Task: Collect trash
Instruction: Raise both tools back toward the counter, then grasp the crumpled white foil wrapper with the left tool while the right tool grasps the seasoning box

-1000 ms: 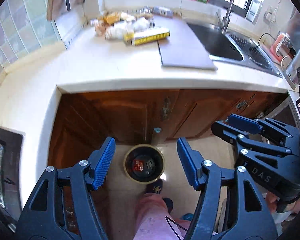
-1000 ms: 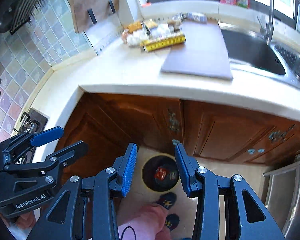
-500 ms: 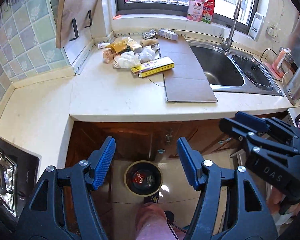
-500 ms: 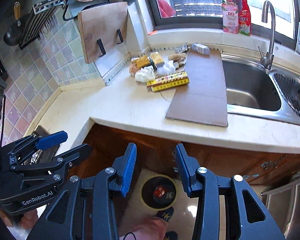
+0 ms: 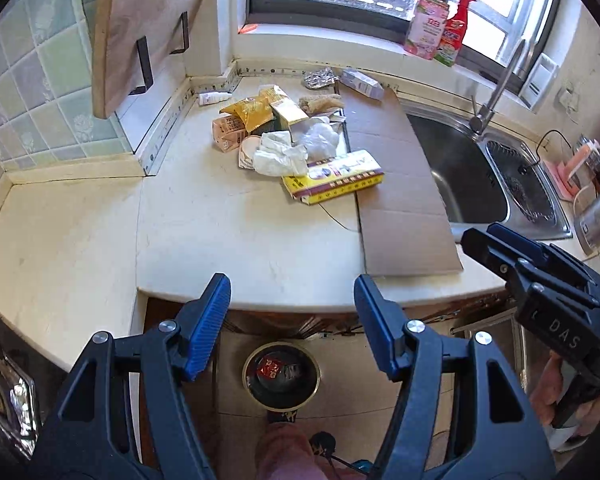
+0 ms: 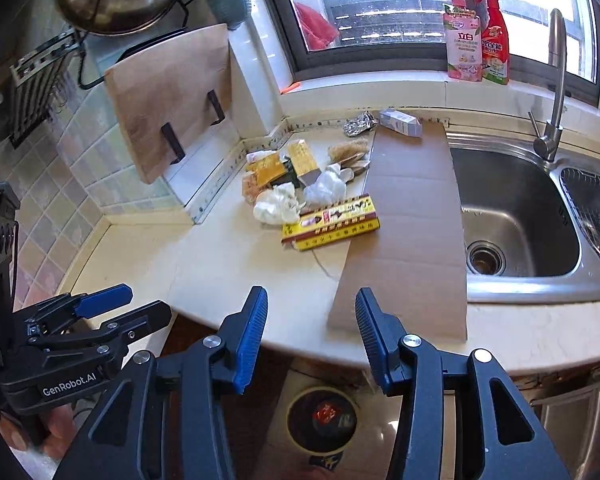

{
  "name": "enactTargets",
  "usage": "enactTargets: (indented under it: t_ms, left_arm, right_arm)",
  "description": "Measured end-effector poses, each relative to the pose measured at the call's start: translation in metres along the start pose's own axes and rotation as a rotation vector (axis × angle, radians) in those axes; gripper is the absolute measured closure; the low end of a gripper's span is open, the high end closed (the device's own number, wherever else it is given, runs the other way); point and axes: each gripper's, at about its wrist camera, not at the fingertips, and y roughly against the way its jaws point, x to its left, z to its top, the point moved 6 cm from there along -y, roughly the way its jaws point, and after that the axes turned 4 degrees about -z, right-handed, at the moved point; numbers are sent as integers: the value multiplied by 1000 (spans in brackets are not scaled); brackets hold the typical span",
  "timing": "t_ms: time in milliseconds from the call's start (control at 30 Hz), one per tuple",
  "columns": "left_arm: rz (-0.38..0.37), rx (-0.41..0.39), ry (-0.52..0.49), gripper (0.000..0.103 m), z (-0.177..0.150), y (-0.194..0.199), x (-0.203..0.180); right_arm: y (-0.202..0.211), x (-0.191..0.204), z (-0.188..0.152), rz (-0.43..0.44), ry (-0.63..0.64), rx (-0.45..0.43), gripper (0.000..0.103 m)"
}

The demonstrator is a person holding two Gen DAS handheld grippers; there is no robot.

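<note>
A trash pile lies at the back of the counter: a yellow box [image 5: 332,176] [image 6: 332,220], crumpled white paper [image 5: 280,156] [image 6: 276,204], yellow snack packets [image 5: 252,110], a foil ball [image 5: 320,78] and a small carton [image 6: 400,122]. A flat cardboard sheet [image 5: 396,184] [image 6: 412,220] lies beside them. On the floor below stands a round bin [image 5: 281,374] [image 6: 322,416] with a red wrapper inside. My left gripper [image 5: 292,292] hangs open and empty over the counter's front edge. My right gripper [image 6: 310,300] is beside it, jaws opening with nothing between them.
A steel sink [image 6: 512,216] with a tall faucet [image 6: 556,80] lies to the right. A wooden cutting board [image 6: 172,96] leans on the tiled wall. Two detergent bottles [image 6: 476,36] stand on the windowsill. A stove [image 5: 4,376] is at the left; a person's pink-clad leg [image 5: 284,452] is below.
Both grippers have risen from low over the bin to above the counter's front edge, so the trash pile looks closer. The right jaws have widened a little.
</note>
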Motion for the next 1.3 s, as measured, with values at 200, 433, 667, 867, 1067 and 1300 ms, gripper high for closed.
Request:
enactTargets:
  t_ms: [200, 433, 667, 867, 1067, 1300]
  left_arm:
    - [-25, 69, 12, 42, 52, -63, 28]
    - [-69, 134, 3, 26, 103, -143, 35]
    - [-21, 162, -12, 19, 129, -211, 29]
    - [82, 168, 2, 19, 139, -249, 41]
    - [80, 202, 14, 19, 133, -272, 50]
    - [42, 182, 74, 39, 130, -277, 70]
  right_arm:
    - [-62, -4, 55, -46, -33, 21, 57]
    - [-138, -21, 101, -106, -80, 49, 57]
    - [-197, -46, 112, -158, -100, 73, 57]
    - [-227, -63, 105, -164, -114, 101, 57]
    - [-244, -67, 96, -129, -97, 134, 57]
    - [-249, -45, 92, -82, 7, 152, 55]
